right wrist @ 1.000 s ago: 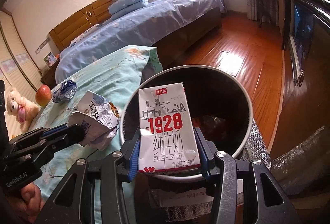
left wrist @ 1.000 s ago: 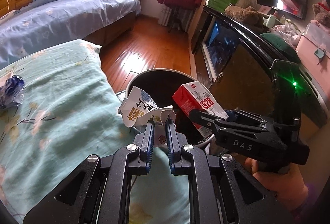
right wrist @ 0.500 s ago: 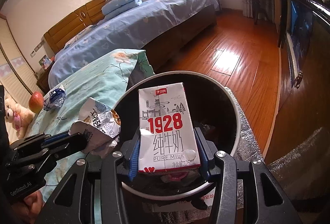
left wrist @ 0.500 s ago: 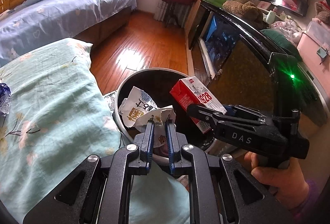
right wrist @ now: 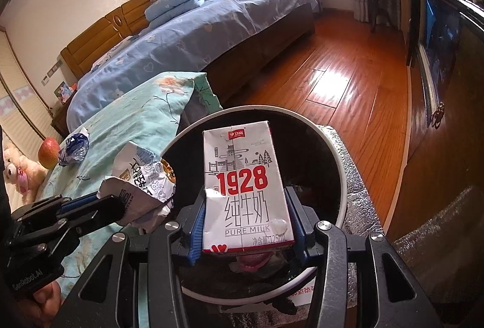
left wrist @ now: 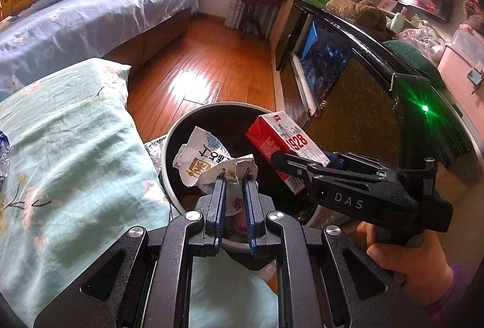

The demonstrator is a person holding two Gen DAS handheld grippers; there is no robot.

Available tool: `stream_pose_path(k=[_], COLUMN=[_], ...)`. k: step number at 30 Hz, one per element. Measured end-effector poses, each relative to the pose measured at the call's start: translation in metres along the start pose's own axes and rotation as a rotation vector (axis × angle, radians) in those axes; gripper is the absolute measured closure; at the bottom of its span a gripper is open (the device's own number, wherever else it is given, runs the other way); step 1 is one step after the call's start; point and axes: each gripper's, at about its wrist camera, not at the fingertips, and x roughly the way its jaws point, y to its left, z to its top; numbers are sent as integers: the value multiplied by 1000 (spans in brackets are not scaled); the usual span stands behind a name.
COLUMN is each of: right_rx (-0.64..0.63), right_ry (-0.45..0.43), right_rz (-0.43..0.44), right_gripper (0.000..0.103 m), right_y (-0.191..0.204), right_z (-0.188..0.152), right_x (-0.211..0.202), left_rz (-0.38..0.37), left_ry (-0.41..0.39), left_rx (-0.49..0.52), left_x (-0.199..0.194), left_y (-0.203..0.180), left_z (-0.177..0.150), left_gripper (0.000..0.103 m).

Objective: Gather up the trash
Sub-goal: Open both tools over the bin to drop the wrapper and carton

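Two pieces of trash hang over the bin, one in each of my grippers. My right gripper is clamped across the lower end of the milk carton, a blue pad on each narrow side. The carton's long axis runs straight along my fingers, its top pointing away from me and out over the bin's dark mouth, its printed front turned up toward my camera. From my left wrist camera the same carton slants up and to the left from the grip, red side showing. My left gripper is pinched nearly closed on the torn edge of the crumpled wrapper, which bulges out ahead of the fingertips above the bin's near-left rim.

The bin is round, with a pale rim and a black inside; something pink lies in its bottom. It stands on a glossy wooden floor against the end of a bed spread with a teal flowered cover. On that cover, left of the bin, lie a scrunched blue foil wrapper and an apple. Beyond the bin stands a bed in blue bedding; to the bin's right runs a dark cabinet.

The carton is grey-white with a big red "1928", Chinese characters and "PURE MILK". The crumpled wrapper is white with dark print and a yellow patch.
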Motion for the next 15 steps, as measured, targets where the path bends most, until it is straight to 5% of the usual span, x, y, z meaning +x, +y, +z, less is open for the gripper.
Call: stream_pose_path(k=[15], right_rx=[17], right_ry=[9], right_rz=[4], right_gripper=[53], right_y=[-4], right_z=[3], right_x=[2], left_rz=[20], left_ry=[19], left_rx=[-22], left_x=[3], left_y=[0], left_z=[3], left_gripper=[88])
